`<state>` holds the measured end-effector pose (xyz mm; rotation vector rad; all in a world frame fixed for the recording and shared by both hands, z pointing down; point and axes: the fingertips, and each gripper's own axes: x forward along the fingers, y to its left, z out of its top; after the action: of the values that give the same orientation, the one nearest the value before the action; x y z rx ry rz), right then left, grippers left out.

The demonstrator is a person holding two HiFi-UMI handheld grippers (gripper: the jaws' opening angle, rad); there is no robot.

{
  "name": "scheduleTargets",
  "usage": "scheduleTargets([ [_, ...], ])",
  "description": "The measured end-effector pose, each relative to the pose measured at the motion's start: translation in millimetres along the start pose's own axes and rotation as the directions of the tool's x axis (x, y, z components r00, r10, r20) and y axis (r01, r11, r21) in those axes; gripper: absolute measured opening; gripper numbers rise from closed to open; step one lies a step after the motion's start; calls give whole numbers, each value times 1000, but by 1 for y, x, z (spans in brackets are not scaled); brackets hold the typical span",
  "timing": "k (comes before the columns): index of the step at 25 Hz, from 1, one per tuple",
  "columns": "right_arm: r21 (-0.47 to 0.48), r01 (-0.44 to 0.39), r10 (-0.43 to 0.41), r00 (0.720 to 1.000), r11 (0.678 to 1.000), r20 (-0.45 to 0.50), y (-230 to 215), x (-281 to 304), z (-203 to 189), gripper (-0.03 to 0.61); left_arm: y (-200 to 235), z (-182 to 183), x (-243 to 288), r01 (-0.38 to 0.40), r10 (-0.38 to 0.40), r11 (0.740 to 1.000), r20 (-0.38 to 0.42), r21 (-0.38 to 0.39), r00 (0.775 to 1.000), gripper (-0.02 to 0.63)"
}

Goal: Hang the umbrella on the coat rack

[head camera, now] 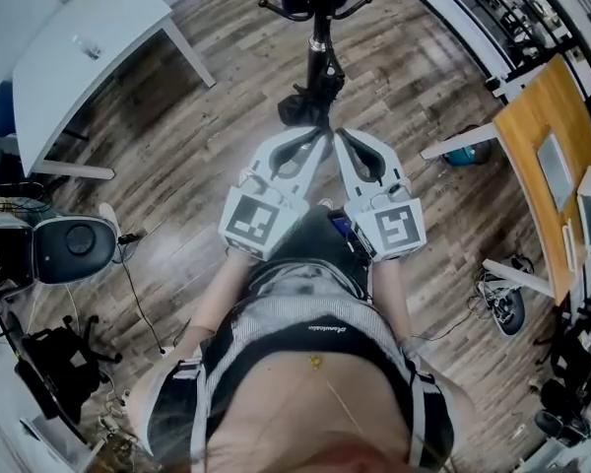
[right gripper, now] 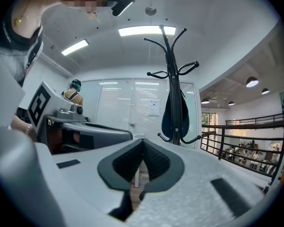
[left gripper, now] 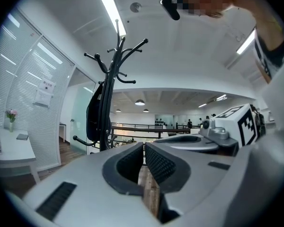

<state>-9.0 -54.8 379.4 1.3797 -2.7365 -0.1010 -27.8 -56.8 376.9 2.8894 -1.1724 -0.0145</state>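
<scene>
Straight ahead of the person, the coat rack (left gripper: pixel 114 79) stands on the wood floor (head camera: pixel 227 57). The dark umbrella (left gripper: pixel 93 117) hangs against its pole, just above the lower hooks. The left tool (left gripper: pixel 144 150) and right tool (right gripper: pixel 142 148) are held level and side by side, pointing toward the rack and apart from it. Each has its jaws closed, with nothing gripped between them.

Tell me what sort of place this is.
Probably an open-plan office or lab. There is a white desk on a wood floor, slatted blinds along one wall, a coat rack, and a railing with a lit hall beyond.
</scene>
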Motion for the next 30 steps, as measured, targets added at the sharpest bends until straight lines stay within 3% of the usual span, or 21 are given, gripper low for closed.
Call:
scheduleTargets([
  [30, 20, -24, 25, 997, 1000, -72, 9, 19, -17, 3, 17, -16, -5, -25, 24, 999, -44, -27, 999, 15],
])
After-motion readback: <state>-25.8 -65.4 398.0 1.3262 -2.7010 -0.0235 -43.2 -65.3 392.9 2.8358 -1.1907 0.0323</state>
